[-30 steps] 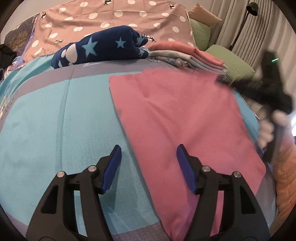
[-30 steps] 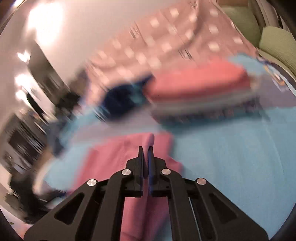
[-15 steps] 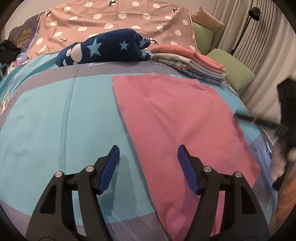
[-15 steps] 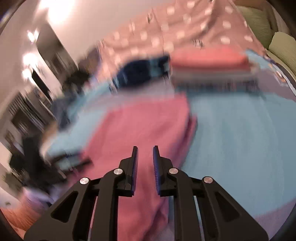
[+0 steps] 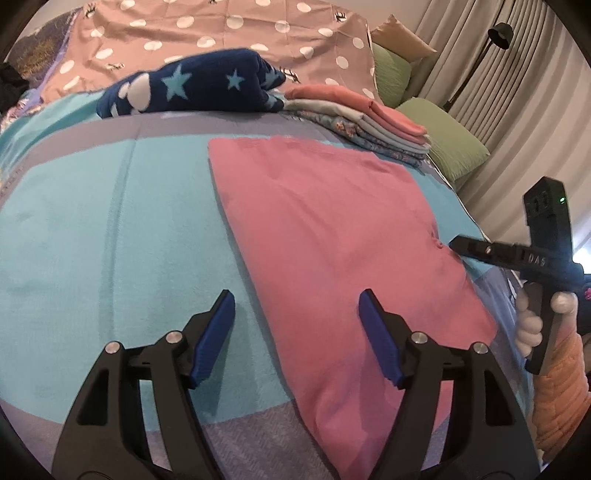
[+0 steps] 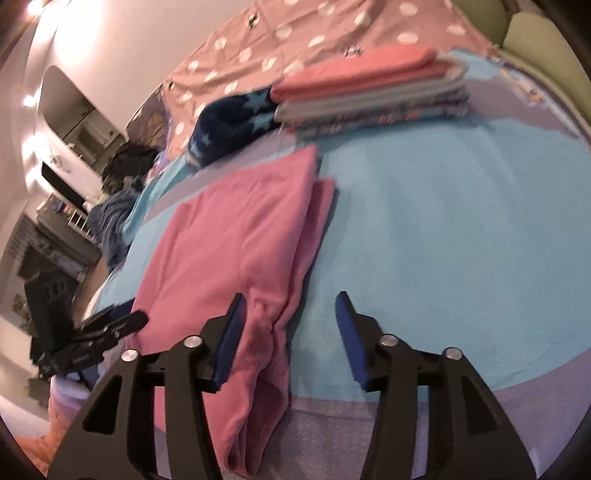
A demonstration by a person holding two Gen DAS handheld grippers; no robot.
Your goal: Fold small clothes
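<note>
The left gripper (image 5: 295, 325) hangs over the bed with its jaws wide and opening, nothing clamped; its left blue pad stands over the turquoise bedspread (image 5: 110, 240), its right pad over the pink garment (image 5: 332, 229), whose left edge runs between them. The right gripper (image 6: 290, 332) has its jaws about half apart and opening; a bunched fold of the pink garment (image 6: 236, 251) lies just beside the left pad, whether touching it cannot be told, and nothing is gripped. From the left wrist view the right gripper (image 5: 458, 245) shows at the garment's right edge, held by a hand (image 5: 532, 325); white letters on its black arm seem to read "DAS". The garment is a soft ribbed knit, folded into a long flat rectangle, with doubled layers at its right side. Ahead of both grippers sit a fleecy navy star-patterned bundle (image 5: 192, 86) and, to its right, a neat stack of folded clothes (image 5: 362, 118) topped with coral. Beyond is a polka-dot pink cover (image 5: 221, 29), with green pillows (image 5: 454, 147) at far right
</note>
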